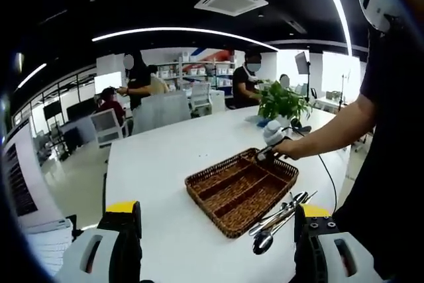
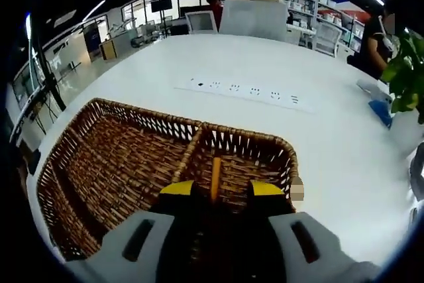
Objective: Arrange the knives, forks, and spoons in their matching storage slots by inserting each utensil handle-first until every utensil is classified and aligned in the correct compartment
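Wicker forms the basket [image 1: 242, 190], which sits on the white table [image 1: 165, 164]; we see its slots running near-left to far-right. Beside its near-right edge lie the utensils [image 1: 278, 220], parallel, 1 spoon bowl nearest; the rest blur together. Our left gripper [image 1: 215, 230] gapes, holding nothing. Our right gripper [image 2: 222, 193] pinches the basket's divider.
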`<state>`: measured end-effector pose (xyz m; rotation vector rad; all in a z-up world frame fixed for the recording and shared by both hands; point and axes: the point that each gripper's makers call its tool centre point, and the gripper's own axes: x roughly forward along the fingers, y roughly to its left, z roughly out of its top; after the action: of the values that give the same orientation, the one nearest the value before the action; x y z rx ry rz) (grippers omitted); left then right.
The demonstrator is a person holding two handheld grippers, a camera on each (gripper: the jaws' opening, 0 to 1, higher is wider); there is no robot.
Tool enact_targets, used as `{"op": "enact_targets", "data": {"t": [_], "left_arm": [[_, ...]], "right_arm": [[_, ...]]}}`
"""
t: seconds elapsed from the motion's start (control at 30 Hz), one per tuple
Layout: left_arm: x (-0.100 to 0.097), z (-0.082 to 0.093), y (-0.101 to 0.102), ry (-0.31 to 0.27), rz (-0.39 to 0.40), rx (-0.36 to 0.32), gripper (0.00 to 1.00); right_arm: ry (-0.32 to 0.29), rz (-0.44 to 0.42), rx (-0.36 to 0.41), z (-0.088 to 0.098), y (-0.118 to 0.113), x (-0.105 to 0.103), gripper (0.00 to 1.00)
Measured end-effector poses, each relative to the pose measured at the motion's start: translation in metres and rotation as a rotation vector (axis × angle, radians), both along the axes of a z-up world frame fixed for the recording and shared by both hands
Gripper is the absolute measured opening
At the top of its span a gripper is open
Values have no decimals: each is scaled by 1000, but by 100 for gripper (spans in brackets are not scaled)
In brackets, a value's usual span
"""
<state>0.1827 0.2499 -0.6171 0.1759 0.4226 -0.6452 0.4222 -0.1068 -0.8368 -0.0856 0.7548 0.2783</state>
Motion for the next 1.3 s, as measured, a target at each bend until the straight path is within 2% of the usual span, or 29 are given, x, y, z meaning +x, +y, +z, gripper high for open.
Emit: {"op": "enact_targets", "data": {"t": [0.07, 0.1, 0.2, 0.23, 0.3, 0.37, 0.5, 0.63, 0.83, 0.93, 1.13, 1.3], "left_arm": [[0, 1, -1, -5, -4, -4, 100], [1, 2, -3, -8, -4, -7, 100], [1, 3, -5, -10, -5, -18, 100], [2, 2, -7, -8, -5, -25, 100], [2, 0, -10, 8, -10, -46, 100], [1, -1, -10, 3, -10, -41, 100], [7, 0, -18, -1, -21, -50, 100], [10, 0, -27, -3, -37, -62, 100], [18, 5, -43, -23, -54, -101, 100], [18, 5, -50, -25, -58, -112, 100], [13, 5, -66, -26, -77, -120, 100], [5, 8, -75, -37, -87, -120, 100]], "right_arm": [[-16, 0, 25, 6, -5, 6, 37], [-32, 2, 5, 9, -9, 9, 40], [-60, 28, 18, 17, -13, 13, 48], [-62, 48, 59, 20, -7, 13, 58], [-75, 74, 58, 25, -5, 11, 70], [-113, 139, 22, 33, -1, 7, 75], [-116, 200, 50, 40, 8, -4, 88], [-132, 239, 102, 59, 16, -19, 99], [-174, 284, 142, 92, 14, -48, 99], [-204, 293, 133, 107, 10, -63, 99], [-259, 302, 161, 142, 3, -97, 99], [-295, 298, 164, 163, 0, -125, 99]]}}
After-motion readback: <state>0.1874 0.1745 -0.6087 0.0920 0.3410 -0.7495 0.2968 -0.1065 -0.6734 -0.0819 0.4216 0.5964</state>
